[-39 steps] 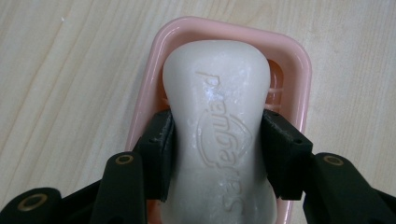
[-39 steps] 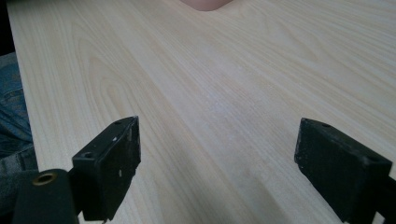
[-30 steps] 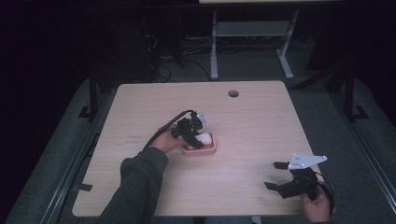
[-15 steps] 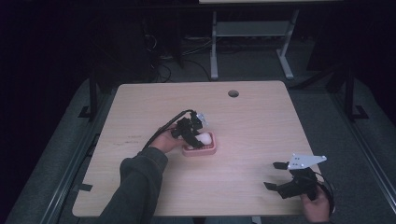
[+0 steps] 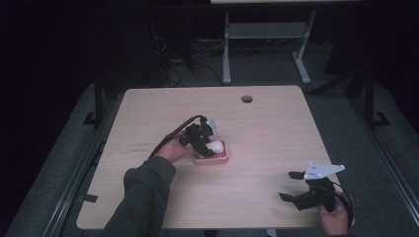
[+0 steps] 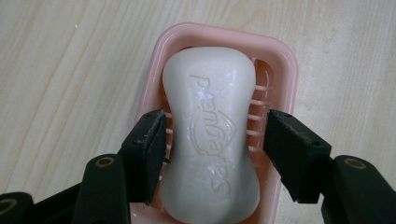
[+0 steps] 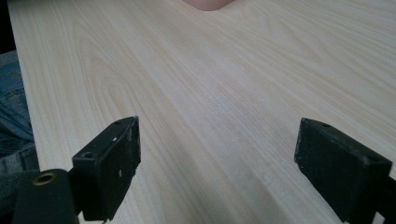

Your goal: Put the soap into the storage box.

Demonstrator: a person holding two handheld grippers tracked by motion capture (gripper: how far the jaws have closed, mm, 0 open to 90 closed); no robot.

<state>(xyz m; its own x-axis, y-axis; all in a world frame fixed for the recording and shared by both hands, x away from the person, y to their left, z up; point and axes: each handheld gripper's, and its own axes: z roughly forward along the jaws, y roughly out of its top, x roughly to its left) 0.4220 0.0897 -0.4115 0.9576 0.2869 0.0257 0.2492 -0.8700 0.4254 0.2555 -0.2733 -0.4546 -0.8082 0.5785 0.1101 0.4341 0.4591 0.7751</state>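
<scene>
Soap (image 6: 211, 140), a white waisted bar with raised lettering, lies in the pink soap dish (image 6: 280, 60) near the middle of the wooden table (image 5: 267, 128). The left gripper (image 6: 215, 135) straddles it, its 2 jaws parted; the left jaw looks to touch the bar's waist, the right stands a little off. The right gripper (image 7: 217, 163) sits at the near right corner, jaws wide apart over bare wood, holding nothing.

Dim, murky room surrounds an evenly lit worktop (image 5: 267, 128); close views are bright, sharp, with soft shadows beneath each claw.
</scene>
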